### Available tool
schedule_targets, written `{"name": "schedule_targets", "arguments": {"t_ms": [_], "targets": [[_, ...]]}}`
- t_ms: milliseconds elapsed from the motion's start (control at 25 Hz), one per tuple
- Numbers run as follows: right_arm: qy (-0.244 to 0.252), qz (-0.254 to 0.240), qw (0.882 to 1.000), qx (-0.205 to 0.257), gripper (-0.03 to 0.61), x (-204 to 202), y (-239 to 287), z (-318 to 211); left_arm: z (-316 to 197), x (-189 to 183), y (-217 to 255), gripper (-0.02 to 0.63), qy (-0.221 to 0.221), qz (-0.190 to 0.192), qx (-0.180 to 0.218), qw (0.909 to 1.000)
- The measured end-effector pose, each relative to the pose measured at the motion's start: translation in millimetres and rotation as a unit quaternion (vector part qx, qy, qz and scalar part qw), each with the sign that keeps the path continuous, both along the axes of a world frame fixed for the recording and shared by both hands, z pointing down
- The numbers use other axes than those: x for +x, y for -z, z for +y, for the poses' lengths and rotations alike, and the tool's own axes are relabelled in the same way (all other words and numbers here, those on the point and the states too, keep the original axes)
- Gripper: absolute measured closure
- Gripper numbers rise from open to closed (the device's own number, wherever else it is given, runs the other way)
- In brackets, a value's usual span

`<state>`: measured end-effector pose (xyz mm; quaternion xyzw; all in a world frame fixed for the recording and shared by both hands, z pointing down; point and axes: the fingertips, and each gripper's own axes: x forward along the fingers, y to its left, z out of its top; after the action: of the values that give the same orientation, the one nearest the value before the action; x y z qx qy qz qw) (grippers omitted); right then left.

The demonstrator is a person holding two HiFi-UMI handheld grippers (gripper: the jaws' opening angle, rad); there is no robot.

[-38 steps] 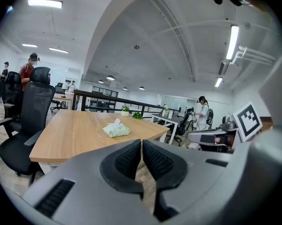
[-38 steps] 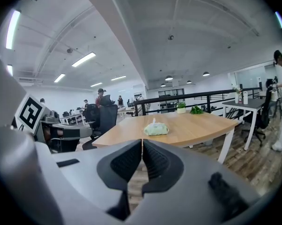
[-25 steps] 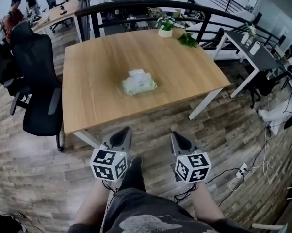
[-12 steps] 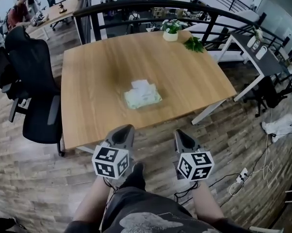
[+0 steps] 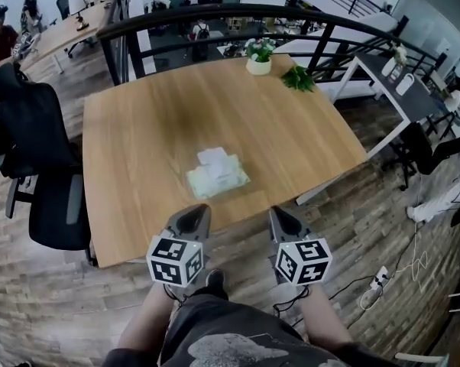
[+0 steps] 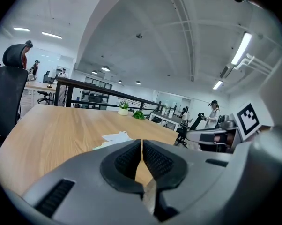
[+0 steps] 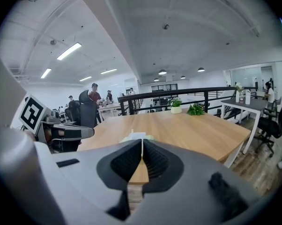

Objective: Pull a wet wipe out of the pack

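Judging by the layout, the reach is not yet made: the pack (image 5: 218, 176) lies on the table (image 5: 131, 121), well ahead of the left gripper (image 5: 192, 211) and right gripper (image 5: 276, 212), both held closed and empty. Next, jaws must be opened around the protruding wipe (image 5: 212, 156).

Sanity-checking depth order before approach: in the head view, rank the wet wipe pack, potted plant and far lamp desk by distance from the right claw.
From the right claw:
1. Wet wipe pack: on the table, just ahead, slightly left.
2. Potted plant: at the table's far edge.
3. Lamp desk: past the table, far left.
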<state>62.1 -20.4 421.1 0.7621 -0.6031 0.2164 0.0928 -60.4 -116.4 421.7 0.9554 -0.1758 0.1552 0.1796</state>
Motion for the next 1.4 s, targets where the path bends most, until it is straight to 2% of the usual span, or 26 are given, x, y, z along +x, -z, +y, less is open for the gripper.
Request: {"name": "schedule_targets", "arguments": {"t_ms": [360, 560, 880, 1160, 1400], "targets": [[-0.017, -0.005, 1.0, -0.011, 0.554, 38, -11, -39, -41, 34, -17, 0.591, -0.022, -0.006, -0.012, 0.9997], [-0.015, -0.006, 1.0, -0.023, 0.554, 42, -23, -51, -46, 41, -26, 0.591, -0.037, 0.001, -0.022, 0.9991], [0.011, -0.012, 1.0, -0.026, 0.554, 50, -30, -80, -63, 46, -34, 0.591, -0.016, -0.008, -0.027, 0.9995], [0.077, -0.018, 0.997, -0.021, 0.554, 60, -42, -120, -75, 54, -48, 0.591, 0.03, -0.022, -0.027, 0.999], [0.152, -0.026, 0.988, -0.025, 0.554, 68, -51, -153, -80, 63, -60, 0.591, 0.086, -0.035, -0.038, 0.995]]}}
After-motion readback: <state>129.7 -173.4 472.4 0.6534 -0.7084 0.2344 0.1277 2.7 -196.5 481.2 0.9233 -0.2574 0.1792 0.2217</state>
